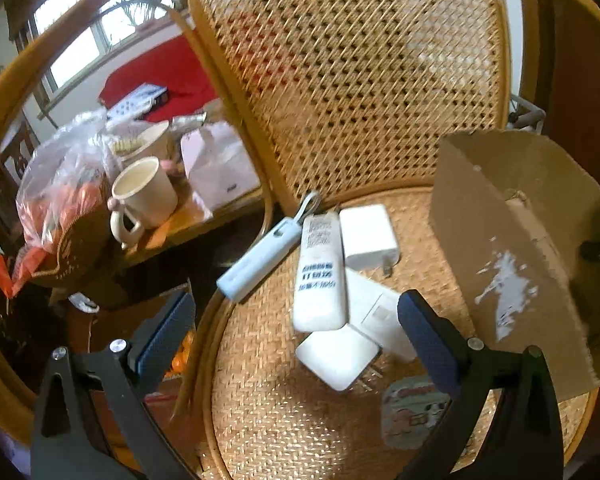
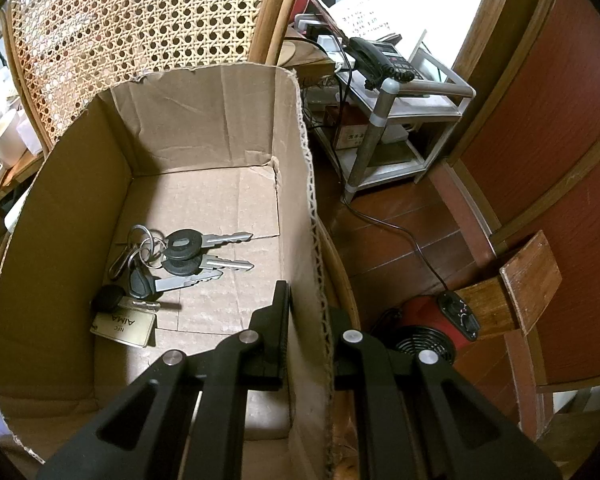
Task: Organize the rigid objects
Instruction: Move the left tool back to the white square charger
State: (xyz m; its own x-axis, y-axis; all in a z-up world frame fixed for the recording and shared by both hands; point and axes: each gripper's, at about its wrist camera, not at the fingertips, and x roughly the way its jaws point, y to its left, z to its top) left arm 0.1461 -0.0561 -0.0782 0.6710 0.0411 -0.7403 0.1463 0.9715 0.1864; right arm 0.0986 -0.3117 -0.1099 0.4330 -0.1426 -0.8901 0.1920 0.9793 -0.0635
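While the right claw (image 2: 306, 320) pinches the box (image 2: 204, 152) wall, keys (image 2: 168, 264) lie inside the box; beside the box on the chair seat (image 1: 268, 420), white chargers (image 1: 366, 236) and a stapler (image 1: 320, 276) lie under the spread, empty left claw (image 1: 296, 336).

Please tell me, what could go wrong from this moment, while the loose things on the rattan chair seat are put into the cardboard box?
1. The white objects overlap: the white bar with blue print lies on a white charger. The open left gripper may catch two at once or knock one away.
2. The pale blue stick overhangs the seat edge; a nudge could drop it to the floor.
3. The right gripper pinches only one wall of the cardboard box; a pull could tip it and shift the keys.
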